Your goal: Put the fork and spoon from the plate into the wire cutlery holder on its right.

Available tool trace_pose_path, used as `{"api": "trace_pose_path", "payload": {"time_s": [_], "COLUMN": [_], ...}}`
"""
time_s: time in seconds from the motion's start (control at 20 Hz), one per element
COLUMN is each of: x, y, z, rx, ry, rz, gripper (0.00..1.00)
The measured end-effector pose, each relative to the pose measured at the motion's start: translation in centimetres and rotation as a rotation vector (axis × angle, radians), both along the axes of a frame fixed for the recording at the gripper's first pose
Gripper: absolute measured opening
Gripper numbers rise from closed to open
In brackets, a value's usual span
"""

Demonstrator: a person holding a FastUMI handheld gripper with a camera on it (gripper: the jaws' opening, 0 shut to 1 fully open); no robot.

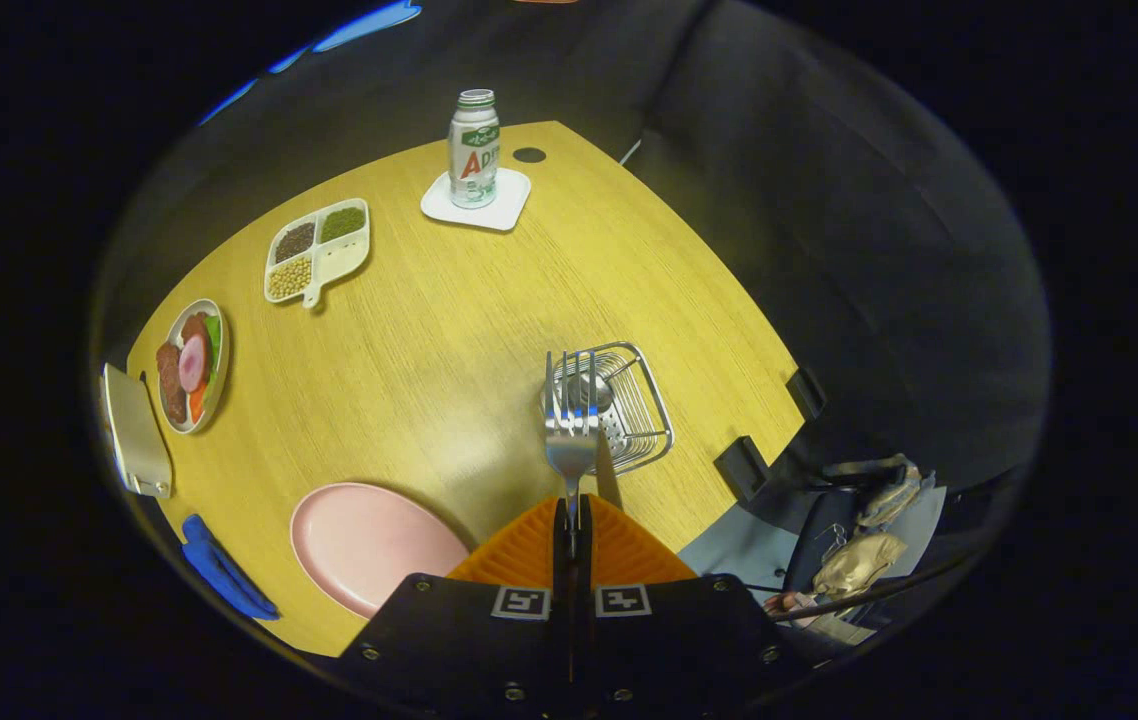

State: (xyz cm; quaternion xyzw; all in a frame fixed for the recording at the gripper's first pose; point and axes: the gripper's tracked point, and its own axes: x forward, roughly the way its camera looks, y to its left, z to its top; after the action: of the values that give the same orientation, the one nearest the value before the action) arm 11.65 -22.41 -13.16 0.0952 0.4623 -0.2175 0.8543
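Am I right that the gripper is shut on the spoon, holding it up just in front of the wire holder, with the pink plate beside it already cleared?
Not quite: in the gripper view the gripper is shut on the fork, not a spoon. The rest stands: it is held before the wire holder, and the pink plate is bare.

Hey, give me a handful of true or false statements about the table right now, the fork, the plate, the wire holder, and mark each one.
1. The gripper is shut on the fork. True.
2. The fork lies on the pink plate. False: it is held up, tines over the wire cutlery holder.
3. A spoon already sits in the holder. True.
4. The bottle stands on the plate. False: it stands on a white coaster.
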Motion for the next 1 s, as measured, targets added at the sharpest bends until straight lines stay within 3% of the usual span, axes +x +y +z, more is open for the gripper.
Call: {"api": "trace_pose_path", "payload": {"time_s": [0.35,1.0], "x": [0.1,0.6], "y": [-3.3,-4.3], "z": [-2.3,-4.6], "rx": [0.046,0.150], "ry": [0.067,0.210], "rz": [-0.005,0.073], "gripper": [0.02,0.02]}}
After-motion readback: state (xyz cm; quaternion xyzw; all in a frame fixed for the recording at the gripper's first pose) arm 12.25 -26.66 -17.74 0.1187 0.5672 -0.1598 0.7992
